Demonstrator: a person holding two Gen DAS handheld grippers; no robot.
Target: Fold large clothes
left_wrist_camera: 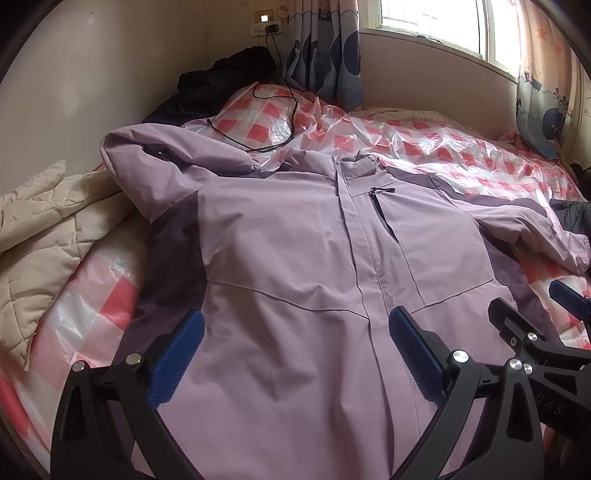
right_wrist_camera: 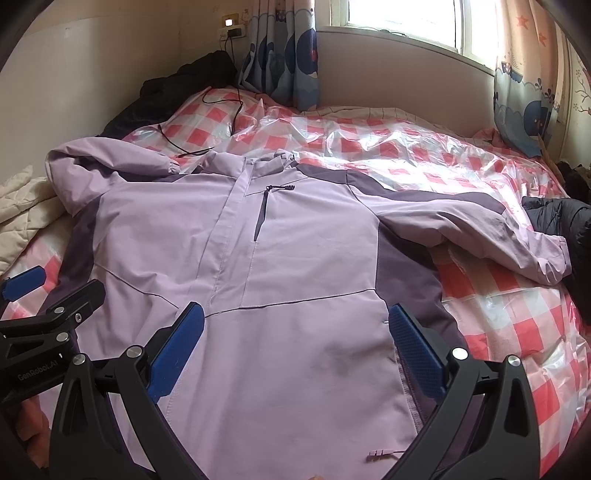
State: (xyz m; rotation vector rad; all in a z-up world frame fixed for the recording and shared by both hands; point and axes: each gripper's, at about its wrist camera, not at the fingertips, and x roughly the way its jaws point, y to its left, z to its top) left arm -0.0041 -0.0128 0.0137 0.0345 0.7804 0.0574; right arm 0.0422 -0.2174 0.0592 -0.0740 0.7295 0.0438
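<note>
my left gripper (left_wrist_camera: 295, 332) hangs over the lower front of the lilac jacket (left_wrist_camera: 295, 240), fingers spread wide, blue pads (left_wrist_camera: 177, 354) holding nothing. my right gripper (right_wrist_camera: 295, 332) is just beside it, also wide open and empty, over the jacket's lower right panel. each one shows at the edge of the other's view.

jacket lies front up, zipped, spread across the bed on a red-and-white checked sheet (right_wrist_camera: 498, 332) under crinkled clear plastic (right_wrist_camera: 388, 140). darker purple panels run down both sides and over the shoulders. chest pocket zipper (right_wrist_camera: 262, 218) with a black pull sits just right of the front placket. left sleeve (left_wrist_camera: 155, 162) is bent up near the collar, cuff gathered beside the collar. right sleeve (right_wrist_camera: 480, 236) stretches out sideways, cuff touching a black puffy garment (right_wrist_camera: 561, 218) at the bed's right edge. a small cord toggle (right_wrist_camera: 380, 452) shows at the hem near my right finger.

cream quilted blanket (left_wrist_camera: 44, 236) bunched at the left of the bed, touching the jacket's left side. black clothing (left_wrist_camera: 221, 81) piled in the far left corner by the wall. black cable (left_wrist_camera: 273, 110) runs from a wall socket (left_wrist_camera: 266, 27) down onto the sheet, looping just behind the hood area. cartoon-print curtains (left_wrist_camera: 325, 62) hang either side of a bright window (right_wrist_camera: 402, 18) behind the bed.
</note>
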